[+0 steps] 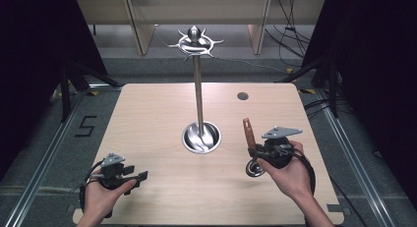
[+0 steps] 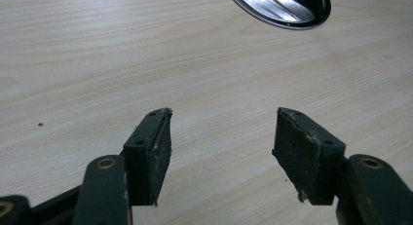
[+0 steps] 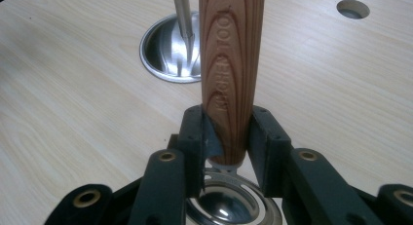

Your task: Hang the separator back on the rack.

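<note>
- A light wooden table (image 1: 147, 119) is seen from above, with a metal stand (image 1: 198, 92) rising from a round steel base (image 1: 201, 137) set near the table's centre.
- The stand's upright rod is topped by a ring of curved hooks (image 1: 195, 43), on which nothing is hung.
- A small round hole (image 1: 242, 96) is cut in the tabletop, beyond and to the right of the base.
- The right gripper (image 1: 255, 151) is held in the right hand (image 1: 290, 173) near the table's right front, to the right of the steel base.
- Its jaws are clamped on the lower end of a wooden handle (image 3: 230, 74) marked "KITCHEN TOOL"; the handle is gripped from both sides just above its metal neck.
- The utensil (image 1: 249, 143) is held with the handle pointing up and slightly tilted, and its round metal head (image 1: 254, 169) is seen low, at or just above the tabletop; contact cannot be told.
- In the right gripper view, the shiny head (image 3: 229, 205) is seen below the jaws, and the steel base (image 3: 170, 47) lies beyond the handle to the left.
- The left gripper (image 1: 140, 177) is held in the left hand (image 1: 101, 195) near the table's left front corner, well apart from the utensil.
- Its jaws are spread wide with nothing between them; bare tabletop (image 2: 146, 64) is seen through the gap, and the edge of the steel base (image 2: 282, 8) lies at the far top of that view.
</note>
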The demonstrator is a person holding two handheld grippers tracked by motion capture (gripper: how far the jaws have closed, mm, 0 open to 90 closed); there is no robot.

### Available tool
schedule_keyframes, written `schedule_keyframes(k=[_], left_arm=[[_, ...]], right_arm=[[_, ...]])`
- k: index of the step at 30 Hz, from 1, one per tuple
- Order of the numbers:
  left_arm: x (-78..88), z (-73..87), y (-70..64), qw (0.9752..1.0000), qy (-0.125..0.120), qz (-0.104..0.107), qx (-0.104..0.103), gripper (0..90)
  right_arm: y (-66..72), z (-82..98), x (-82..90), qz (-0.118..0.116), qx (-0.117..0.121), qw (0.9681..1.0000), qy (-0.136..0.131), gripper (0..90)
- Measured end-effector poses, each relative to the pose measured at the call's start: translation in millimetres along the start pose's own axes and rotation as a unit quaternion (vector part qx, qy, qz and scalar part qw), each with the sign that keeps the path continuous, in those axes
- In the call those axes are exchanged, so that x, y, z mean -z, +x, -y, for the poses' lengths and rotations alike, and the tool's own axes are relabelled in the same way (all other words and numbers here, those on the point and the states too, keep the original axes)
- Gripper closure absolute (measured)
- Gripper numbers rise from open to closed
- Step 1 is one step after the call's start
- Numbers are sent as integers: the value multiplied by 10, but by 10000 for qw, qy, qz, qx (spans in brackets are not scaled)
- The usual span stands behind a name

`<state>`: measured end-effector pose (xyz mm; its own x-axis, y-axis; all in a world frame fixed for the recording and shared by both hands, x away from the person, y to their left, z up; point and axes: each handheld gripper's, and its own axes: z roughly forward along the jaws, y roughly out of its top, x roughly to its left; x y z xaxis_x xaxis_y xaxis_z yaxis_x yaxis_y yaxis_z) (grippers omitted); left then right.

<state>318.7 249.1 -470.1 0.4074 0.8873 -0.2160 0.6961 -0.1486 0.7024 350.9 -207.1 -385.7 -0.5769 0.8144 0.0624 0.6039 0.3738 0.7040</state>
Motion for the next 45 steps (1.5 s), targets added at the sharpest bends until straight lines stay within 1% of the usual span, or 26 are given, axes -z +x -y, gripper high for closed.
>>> schedule_keyframes(k=[3, 7, 8, 9, 14, 15, 17, 19, 20, 22, 23, 24, 26, 27, 30, 31, 33, 35, 36, 37, 38, 39, 41, 42, 44, 45], left_arm=[[3, 0, -4, 10000, -3, -16, 12, 379], [4, -3, 5, 10000, -8, -3, -57, 379], [3, -1, -1, 10000, -37, -33, -5, 378], [2, -1, 0, 10000, -38, -18, 7, 378], [3, -1, -2, 10000, -49, -17, 20, 378], [4, -2, -1, 10000, -54, -23, 15, 378], [2, -2, 3, 10000, -32, -46, 18, 377], [4, -2, 2, 10000, -34, -56, -3, 378], [4, -2, 0, 10000, -46, -35, 10, 377], [3, -2, 0, 10000, -48, -37, 11, 377], [3, -1, 0, 10000, -48, -37, 10, 377], [-1, 1, -1, 10000, -62, -40, 14, 377], [-2, 1, -1, 10000, -52, -34, 10, 377], [-1, 1, 3, 10000, -38, -29, -21, 377], [3, -1, 2, 10000, -15, -39, -16, 377], [-4, 1, -2, 10000, -66, -42, 18, 377], [1, -2, 0, 10000, -54, -53, 26, 377], [-2, -1, 0, 9999, -76, -67, 33, 377], [-1, -1, 1, 9999, -78, -68, 38, 377], [-2, -2, 2, 9999, -85, -68, 57, 377], [3, -2, 4, 9999, -81, -50, 39, 376], [2, -3, 3, 9999, -88, -51, 47, 377], [3, -4, 3, 9999, -86, -52, 44, 377], [3, -3, 2, 9999, -85, -51, 42, 377], [4, -4, 3, 10000, -68, -46, 33, 377], [4, -4, 3, 9999, -80, -53, 32, 377]], right_arm=[[5, -12, 8, 10, -26, 10000, -31, 702], [10, -16, -3, 6, -24, 9999, -141, 703], [-6, -16, -26, 66, 142, 9995, -280, 703], [8, -19, -20, 49, 51, 9997, -227, 703], [33, -30, -17, 27, -32, 9998, -183, 703], [35, -47, 2, -18, -28, 10000, -81, 702], [29, -58, -2, -7, 27, 9999, -156, 703], [45, -61, 0, -42, -55, 9999, -149, 703], [38, -69, -7, 29, 78, 9996, -268, 703], [47, -77, -9, 5, 5, 9995, -324, 703], [17, -97, -2, -16, 211, 9993, -312, 703], [36, -100, 7, -15, 108, 9995, -282, 703], [37, -102, 7, -2, 132, 9994, -306, 703], [59, -115, 10, -24, -13, 9994, -343, 703], [38, -122, 7, -4, 179, 9991, -395, 703], [36, -130, 15, -28, 172, 9992, -368, 703], [23, -146, 21, 47, 253, 9986, -454, 703], [22, -154, 29, 37, 268, 9988, -401, 703], [28, -161, 33, 31, 224, 9989, -406, 703], [18, -163, 20, -6, 341, 9984, -457, 703], [49, -169, 34, -41, 122, 9990, -419, 703], [65, -173, 51, -2, 38, 9993, -364, 703], [59, -176, 49, 11, 80, 9991, -418, 703], [46, -194, 51, -10, 218, 9988, -444, 703], [46, -197, 60, 32, 219, 9987, -452, 703], [56, -204, 64, 26, 150, 9989, -451, 703]])
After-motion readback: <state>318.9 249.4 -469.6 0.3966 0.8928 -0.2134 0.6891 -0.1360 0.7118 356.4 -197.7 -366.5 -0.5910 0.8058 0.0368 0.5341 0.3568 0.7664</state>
